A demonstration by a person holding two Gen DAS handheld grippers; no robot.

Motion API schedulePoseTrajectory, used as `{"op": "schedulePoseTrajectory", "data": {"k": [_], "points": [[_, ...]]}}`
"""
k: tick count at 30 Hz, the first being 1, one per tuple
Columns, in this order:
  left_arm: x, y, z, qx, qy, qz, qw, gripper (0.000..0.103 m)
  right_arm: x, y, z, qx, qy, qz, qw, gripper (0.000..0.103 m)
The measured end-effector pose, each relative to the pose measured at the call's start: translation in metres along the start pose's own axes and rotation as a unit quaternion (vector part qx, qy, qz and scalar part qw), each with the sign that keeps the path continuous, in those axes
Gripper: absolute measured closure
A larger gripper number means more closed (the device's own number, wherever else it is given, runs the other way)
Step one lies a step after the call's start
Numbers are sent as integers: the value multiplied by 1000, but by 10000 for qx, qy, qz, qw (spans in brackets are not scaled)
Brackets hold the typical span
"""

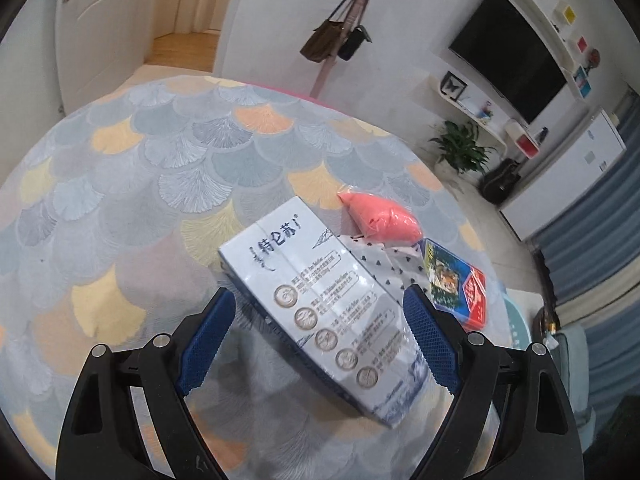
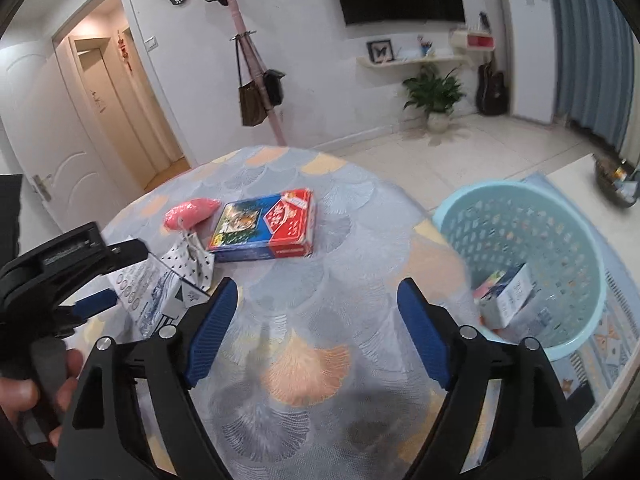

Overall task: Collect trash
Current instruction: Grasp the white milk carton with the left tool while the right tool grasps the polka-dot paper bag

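Observation:
A white and blue milk carton [image 1: 320, 320] lies on the round table [image 1: 120, 200] between the fingers of my left gripper [image 1: 320, 292]. Its jaws stand wide; the left pad is clear of the carton, the right pad is close against its edge. Beyond the carton lie a dotted paper bag [image 1: 384, 264], a pink pouch [image 1: 380, 220] and a blue and red box [image 1: 456, 284]. In the right wrist view my right gripper [image 2: 316, 286] is open over bare tablecloth with nothing between its fingers. The left gripper [image 2: 124, 276] straddles the carton [image 2: 148, 296] at the left.
A light blue plastic basket [image 2: 516, 190] stands on the floor right of the table [image 2: 320, 360], with a carton [image 2: 508, 300] inside. A hand [image 2: 24, 392] holds the left gripper's handle. A coat stand [image 2: 256, 92], a plant [image 2: 434, 92] and a guitar [image 2: 492, 88] line the far wall.

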State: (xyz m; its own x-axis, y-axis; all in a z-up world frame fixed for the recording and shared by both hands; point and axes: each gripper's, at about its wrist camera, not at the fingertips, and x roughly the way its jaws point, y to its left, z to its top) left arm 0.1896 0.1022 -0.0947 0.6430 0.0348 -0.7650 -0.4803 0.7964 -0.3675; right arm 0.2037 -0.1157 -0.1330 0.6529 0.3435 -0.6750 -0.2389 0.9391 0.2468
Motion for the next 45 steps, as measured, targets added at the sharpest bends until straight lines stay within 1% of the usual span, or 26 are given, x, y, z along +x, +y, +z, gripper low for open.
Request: {"op": "schedulePoseTrajectory", "data": {"k": [3, 5, 10, 12, 14, 15, 17, 18, 20, 23, 25, 28, 31, 33, 34, 36, 38, 41, 43, 45], "points": [[9, -6, 3, -5, -20, 114, 9999, 19, 2, -9, 2, 191, 48, -49, 9998, 25], [13, -12, 3, 57, -34, 226, 9997, 19, 1, -11, 1, 227, 54, 37, 9997, 25], [23, -21, 1, 366, -54, 560, 9977, 19, 1, -9, 1, 194, 81, 119, 9997, 25], [23, -24, 0, 524, -45, 596, 9968, 19, 2, -7, 1, 169, 82, 170, 9997, 25], [20, -23, -1, 702, -35, 575, 9959, 22, 2, -7, 1, 153, 81, 214, 9996, 25], [17, -22, -2, 773, -27, 519, 9957, 24, 3, -7, 1, 147, 102, 246, 9995, 25], [12, -18, -3, 911, -1, 387, 9951, 32, 5, -6, 1, 141, 159, 285, 9994, 25], [9, -18, -5, 981, 7, 333, 9946, 35, 6, -6, 1, 137, 199, 302, 9993, 25], [1, -12, -8, 1177, 72, 126, 9929, 42, 8, -6, 1, 119, 263, 350, 9990, 25], [-8, 3, -14, 1410, 149, -146, 9898, 45, 8, -2, 2, 22, 278, 347, 9990, 25], [-16, 12, -18, 1537, 128, -204, 9878, 45, 8, 6, 2, -190, 277, 332, 9989, 25], [-26, 34, -20, 1539, 129, -362, 9873, 46, 16, 32, 6, -707, 567, 499, 9946, 25], [-35, 51, -20, 1491, 34, -397, 9880, 46, 21, 64, 15, -1354, 601, 358, 9883, 27], [-39, 61, -17, 1413, 10, -397, 9892, 46, 28, 82, 21, -1634, 609, 415, 9838, 35], [-42, 65, -16, 1369, -6, -411, 9897, 46, 33, 89, 25, -1711, 634, 472, 9821, 37], [-45, 73, -14, 1314, -46, -398, 9905, 46, 46, 99, 30, -1797, 729, 604, 9791, 46], [-46, 77, -12, 1309, -75, -375, 9907, 46, 59, 106, 33, -1852, 838, 668, 9768, 53], [-46, 82, -10, 1263, -74, -426, 9910, 46, 75, 113, 36, -1920, 932, 724, 9743, 60], [-45, 85, -10, 1262, -58, -456, 9909, 46, 78, 119, 32, -2025, 868, 707, 9729, 62], [-42, 86, -11, 1277, -26, -475, 9907, 46, 84, 125, 30, -2125, 875, 759, 9703, 67]]}}
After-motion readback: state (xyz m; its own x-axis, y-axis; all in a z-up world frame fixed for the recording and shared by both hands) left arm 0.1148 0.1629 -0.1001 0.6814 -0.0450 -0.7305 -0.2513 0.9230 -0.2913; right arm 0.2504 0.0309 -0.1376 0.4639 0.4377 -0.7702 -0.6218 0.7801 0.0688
